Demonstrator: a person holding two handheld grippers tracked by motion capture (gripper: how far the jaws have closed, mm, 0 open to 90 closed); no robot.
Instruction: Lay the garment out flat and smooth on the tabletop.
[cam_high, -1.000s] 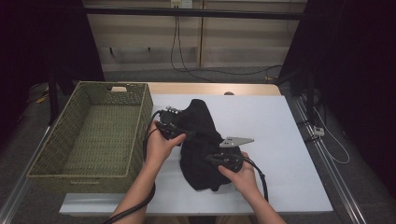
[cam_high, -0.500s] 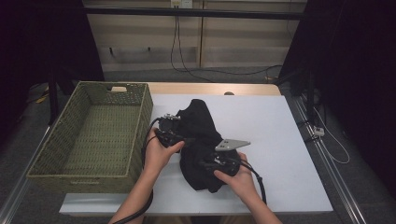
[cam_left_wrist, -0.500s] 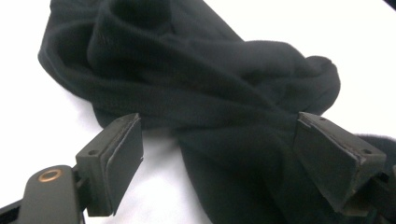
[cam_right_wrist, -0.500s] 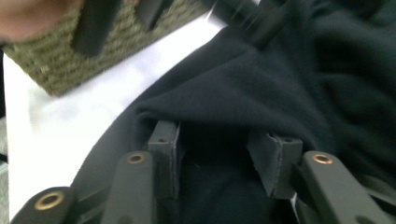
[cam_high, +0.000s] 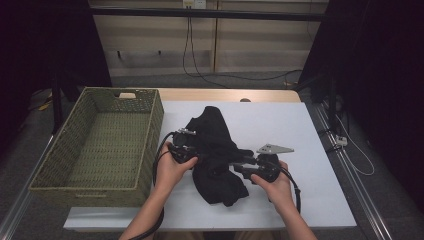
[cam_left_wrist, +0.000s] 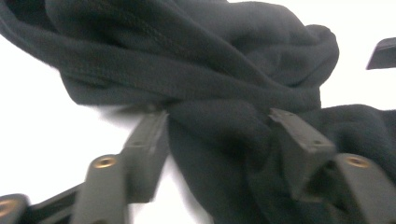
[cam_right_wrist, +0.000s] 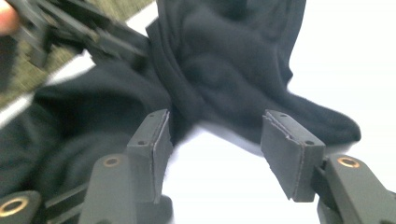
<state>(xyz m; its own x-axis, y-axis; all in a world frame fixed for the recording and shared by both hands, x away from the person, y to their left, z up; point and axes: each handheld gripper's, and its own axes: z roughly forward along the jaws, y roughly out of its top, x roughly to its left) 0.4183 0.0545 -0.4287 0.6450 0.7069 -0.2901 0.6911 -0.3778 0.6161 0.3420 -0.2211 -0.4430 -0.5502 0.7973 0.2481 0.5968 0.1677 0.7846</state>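
**Black garment between two claws beside the basket**

While crumpled on the white tabletop (cam_high: 300, 130) just right of the wicker basket (cam_high: 100, 145), black garment (cam_high: 217, 150) flanked by both claws. Left claw (cam_left_wrist: 219, 135): half open, just been closing, cloth bunched between the jaws. Right claw (cam_right_wrist: 215, 135): half open, just been opening, gripping nothing, garment just beyond its tips.

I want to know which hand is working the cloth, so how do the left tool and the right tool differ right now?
The left tool has a fold of the black cloth between its jaws, which have just been closing; the right tool has bare white table between its jaws, which have just been opening. In the high view the right tool carries a grey three-cornered plate, the left does not. Both sit at the cloth, about half open.
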